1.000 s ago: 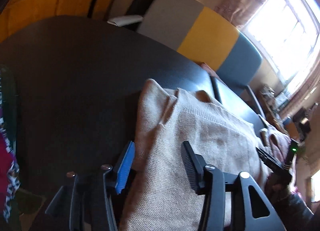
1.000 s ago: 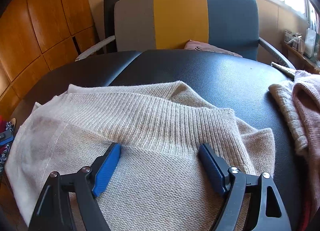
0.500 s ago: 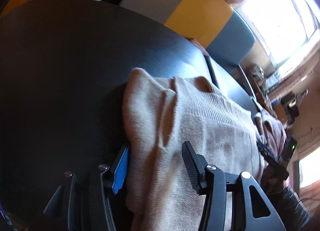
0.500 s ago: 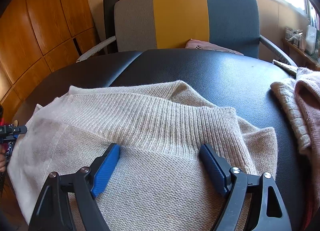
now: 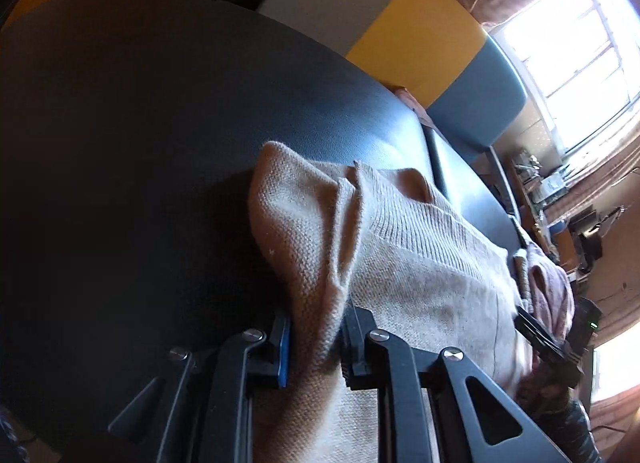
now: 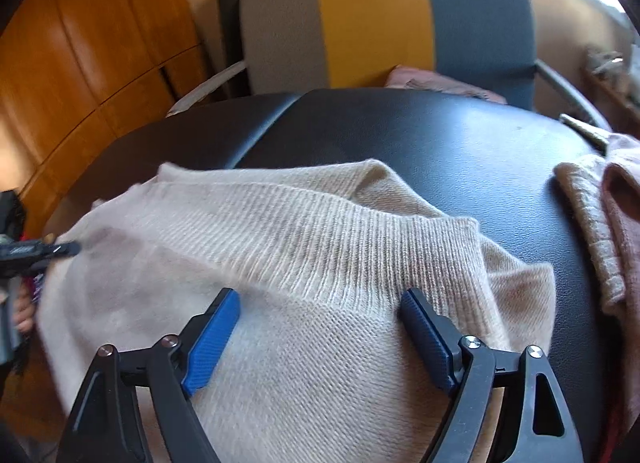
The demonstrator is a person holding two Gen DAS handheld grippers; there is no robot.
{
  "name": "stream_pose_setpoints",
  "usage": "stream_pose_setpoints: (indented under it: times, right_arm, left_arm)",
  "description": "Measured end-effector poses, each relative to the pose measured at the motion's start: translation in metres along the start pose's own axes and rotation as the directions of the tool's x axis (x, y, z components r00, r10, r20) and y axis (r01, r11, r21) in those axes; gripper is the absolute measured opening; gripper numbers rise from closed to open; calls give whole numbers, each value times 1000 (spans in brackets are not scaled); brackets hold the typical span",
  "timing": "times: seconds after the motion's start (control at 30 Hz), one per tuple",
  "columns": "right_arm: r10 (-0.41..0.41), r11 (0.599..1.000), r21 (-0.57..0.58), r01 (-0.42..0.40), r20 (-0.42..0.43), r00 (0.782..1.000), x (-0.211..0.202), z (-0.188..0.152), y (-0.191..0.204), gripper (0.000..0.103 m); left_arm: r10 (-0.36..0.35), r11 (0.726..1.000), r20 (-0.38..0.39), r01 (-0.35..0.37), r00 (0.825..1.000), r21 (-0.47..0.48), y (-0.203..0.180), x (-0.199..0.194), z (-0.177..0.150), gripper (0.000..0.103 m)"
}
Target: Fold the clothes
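Observation:
A beige knitted sweater point(image 6: 304, 247) lies on a black padded table point(image 6: 460, 143). My left gripper point(image 5: 314, 337) is shut on a bunched fold at the sweater's point(image 5: 400, 255) left edge, the cloth squeezed between its two pads. My right gripper point(image 6: 320, 331) is open, its blue pads resting on the sweater just below the ribbed band, with the cloth flat between them. The left gripper's tip shows at the far left of the right wrist view point(image 6: 36, 253).
A pink and cream garment point(image 6: 608, 215) lies at the table's right edge. A grey, yellow and blue chair point(image 6: 380, 23) stands behind the table with a pink cloth point(image 6: 436, 81) on its seat. Wooden panels point(image 6: 80, 63) are at the left.
My left gripper has closed on the sweater's left edge and gathered it into a fold. My right gripper has stayed open on the sweater and shifted slightly.

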State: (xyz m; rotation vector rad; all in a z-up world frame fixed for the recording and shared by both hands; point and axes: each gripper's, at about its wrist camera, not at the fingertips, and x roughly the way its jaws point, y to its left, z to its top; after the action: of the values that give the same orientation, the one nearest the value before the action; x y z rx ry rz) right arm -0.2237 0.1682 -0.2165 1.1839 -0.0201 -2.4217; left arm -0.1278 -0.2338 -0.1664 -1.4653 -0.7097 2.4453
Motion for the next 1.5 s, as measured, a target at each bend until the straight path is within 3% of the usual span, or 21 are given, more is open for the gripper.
stream_pose_setpoints:
  times: [0.2,0.37,0.47,0.63,0.9,1.17,1.37,1.5]
  right_arm:
    - [94,986,-134,-102,-67,993,-37,-12,4,62]
    - [96,975,-188,-120,-134,986,-48,-33,-4,61]
    - [78,970,-213,-116,-176,981,-48,-49,-10,62]
    - [101,975,-184,-127,-147,984,-47,-61,-15,62]
    - [122,982,-139,-131,-71,990,-56,-76,-22,63]
    - [163,984,-72,-162,13,987,-64,-89,-30,63]
    - [186,982,-52,-183,55,981,-70,-93,-34,63]
    - [210,978,-35,-207,75,975,-73,-99,-39,63]
  left_arm:
    - [53,999,7,-53,999,14,-9,-7,14,17]
    - [62,998,31,-63,998,26,-22,-23,21,17]
    - [28,999,32,-28,999,18,-28,-29,25,17]
    - [-98,995,48,96,994,34,-66,-50,18,17]
    - [-291,953,30,287,956,99,-162,-74,-3,17]
    - [-394,900,-71,400,916,171,-283,-29,-21,17]
    - [-323,902,-194,364,926,234,-337,31,-51,17]
    - [-317,901,-251,373,914,220,-349,65,-64,17]
